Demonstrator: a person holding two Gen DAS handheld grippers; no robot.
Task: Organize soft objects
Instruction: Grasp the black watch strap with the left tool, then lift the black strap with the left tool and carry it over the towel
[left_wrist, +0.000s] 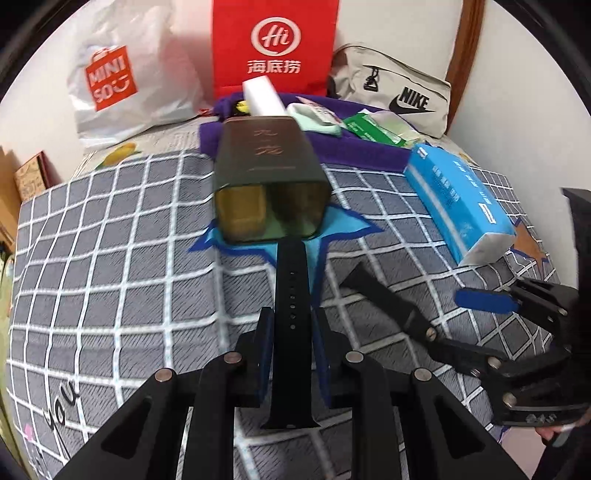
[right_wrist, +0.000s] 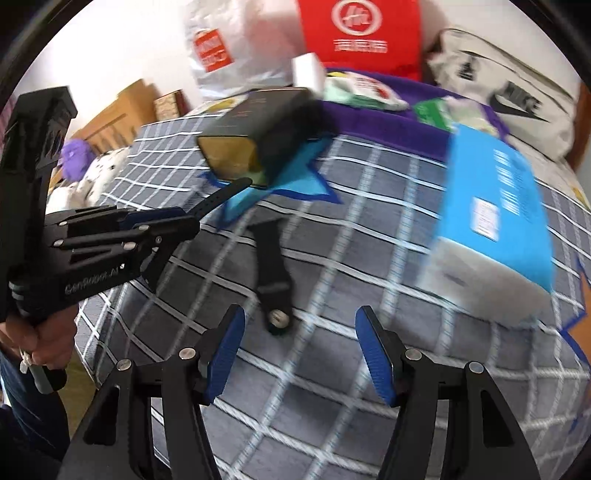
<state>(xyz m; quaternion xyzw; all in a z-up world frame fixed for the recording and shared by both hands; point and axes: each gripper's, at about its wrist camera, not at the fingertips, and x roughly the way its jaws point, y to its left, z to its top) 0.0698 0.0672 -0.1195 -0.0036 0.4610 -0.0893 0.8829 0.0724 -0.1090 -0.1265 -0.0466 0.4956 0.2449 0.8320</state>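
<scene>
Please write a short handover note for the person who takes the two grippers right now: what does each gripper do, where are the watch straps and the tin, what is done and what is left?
Left gripper: shut on one black watch strap, whose tip points toward the open mouth of the dark tin lying on its side on the checked bedspread.
Right gripper: open, empty, above the bedspread near the second strap.
Second strap lies flat on the bedspread, beside the blue tissue pack.
Done: first strap picked up.
Left, probably: put that strap away, likely into the tin, then collect the second one.
</scene>
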